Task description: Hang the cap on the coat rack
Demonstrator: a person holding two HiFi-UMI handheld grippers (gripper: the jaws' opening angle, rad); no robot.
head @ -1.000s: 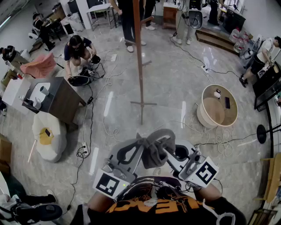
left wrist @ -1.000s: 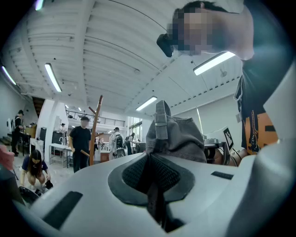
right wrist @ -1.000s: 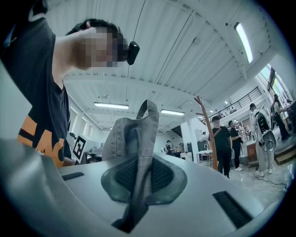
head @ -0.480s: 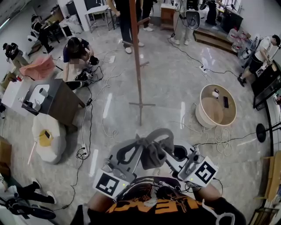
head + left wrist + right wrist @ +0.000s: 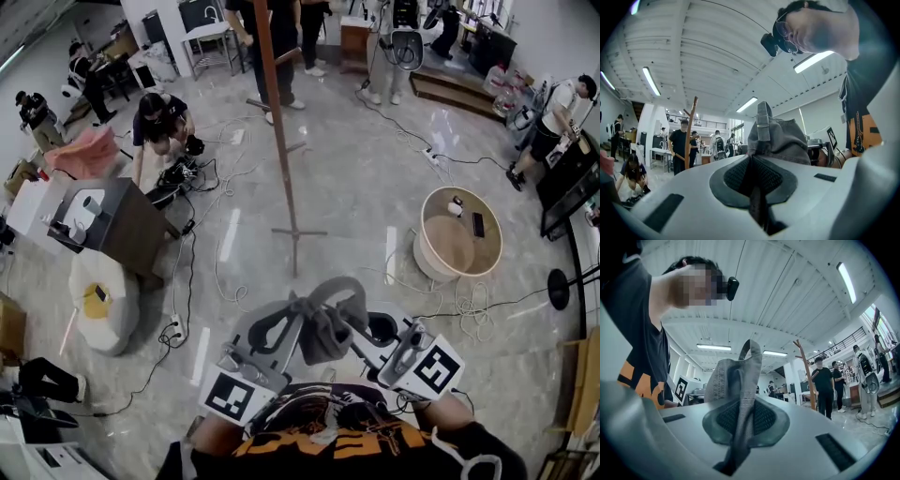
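Note:
A grey cap (image 5: 328,323) hangs between my two grippers, close in front of my chest. My left gripper (image 5: 298,307) is shut on the cap's left edge, my right gripper (image 5: 352,317) on its right edge. In the left gripper view the cap fabric (image 5: 780,140) is pinched between the dark pads of the left gripper (image 5: 752,178). In the right gripper view a fold of the cap (image 5: 733,376) runs down into the right gripper (image 5: 743,423). The wooden coat rack (image 5: 277,131) stands ahead on the marble floor, apart from the cap, also visible as coat rack (image 5: 690,126) and coat rack (image 5: 806,371).
A round wooden table (image 5: 459,230) stands to the right, a dark cabinet (image 5: 112,220) and a white pouf (image 5: 103,300) to the left. Cables (image 5: 225,253) trail over the floor near the rack's base. A person (image 5: 159,117) bends down at back left; others stand behind the rack.
In the head view the coat rack's pole has drifted left and its base sits a little nearer. Both grippers keep the same hold on the cap.

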